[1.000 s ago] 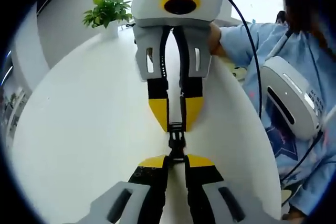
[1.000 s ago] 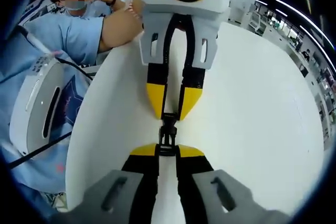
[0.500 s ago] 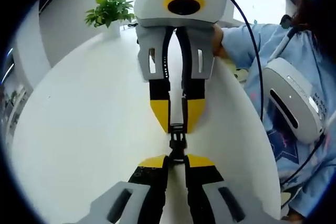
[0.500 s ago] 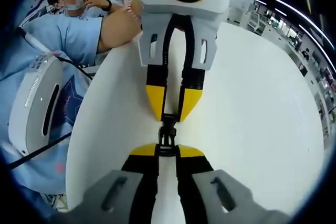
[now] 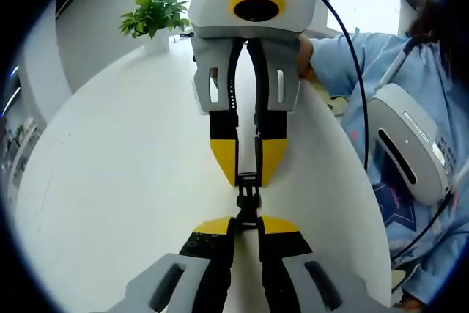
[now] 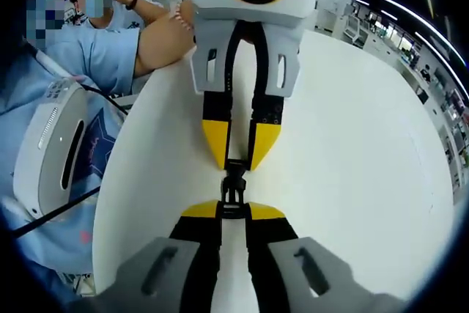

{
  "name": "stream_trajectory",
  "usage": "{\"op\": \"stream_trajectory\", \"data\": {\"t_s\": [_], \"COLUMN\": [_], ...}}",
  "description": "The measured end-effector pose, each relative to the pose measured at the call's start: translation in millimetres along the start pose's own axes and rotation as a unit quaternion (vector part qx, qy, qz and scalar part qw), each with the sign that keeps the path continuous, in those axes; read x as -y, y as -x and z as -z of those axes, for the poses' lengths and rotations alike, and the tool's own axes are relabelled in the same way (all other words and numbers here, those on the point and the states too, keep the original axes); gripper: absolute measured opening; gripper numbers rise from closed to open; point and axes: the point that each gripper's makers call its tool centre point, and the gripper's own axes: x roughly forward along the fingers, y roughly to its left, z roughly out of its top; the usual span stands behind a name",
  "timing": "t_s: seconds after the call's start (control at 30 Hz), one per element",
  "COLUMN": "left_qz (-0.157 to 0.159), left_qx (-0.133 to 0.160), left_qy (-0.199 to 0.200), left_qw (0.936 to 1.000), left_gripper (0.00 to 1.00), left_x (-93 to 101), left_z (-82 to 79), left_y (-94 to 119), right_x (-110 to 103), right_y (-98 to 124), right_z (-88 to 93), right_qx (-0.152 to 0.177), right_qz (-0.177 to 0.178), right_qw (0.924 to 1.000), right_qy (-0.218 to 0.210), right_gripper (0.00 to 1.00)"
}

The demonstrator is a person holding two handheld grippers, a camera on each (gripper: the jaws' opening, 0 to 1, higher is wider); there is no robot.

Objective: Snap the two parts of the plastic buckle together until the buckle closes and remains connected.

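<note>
1. The black plastic buckle [image 5: 247,199] is held above the white table [image 5: 117,181], between the two grippers' yellow tips.
2. The left gripper [image 5: 247,225] is clamped on its 6 o'clock end.
3. The right gripper [image 5: 247,175] is clamped on its 12 o'clock end.
4. In the right gripper view the buckle [image 6: 234,187] is bridged likewise.

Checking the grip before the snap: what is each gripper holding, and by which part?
The black plastic buckle, held from opposite ends: the left gripper pinches one end, the right gripper the other, over the white table.

One buckle [image 5: 247,199], two grippers, one plant [image 5: 154,16]
</note>
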Motion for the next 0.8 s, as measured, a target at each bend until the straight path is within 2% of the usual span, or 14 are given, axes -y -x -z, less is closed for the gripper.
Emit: {"op": "stream_trajectory", "data": {"t_s": [0.8], "left_qz": [0.0], "left_qx": [0.001], "left_qy": [0.017], "left_qw": [0.9999], "left_gripper": [0.12], "left_x": [1.6], "left_z": [-1.8], "left_y": [-4.0], "right_x": [-1.5], "right_y": [1.4], "right_z": [3.8], "right_qx": [0.005], "right_qz": [0.007], "right_qw": [0.9999], "right_qy": [-0.007], "right_gripper": [0.12]}}
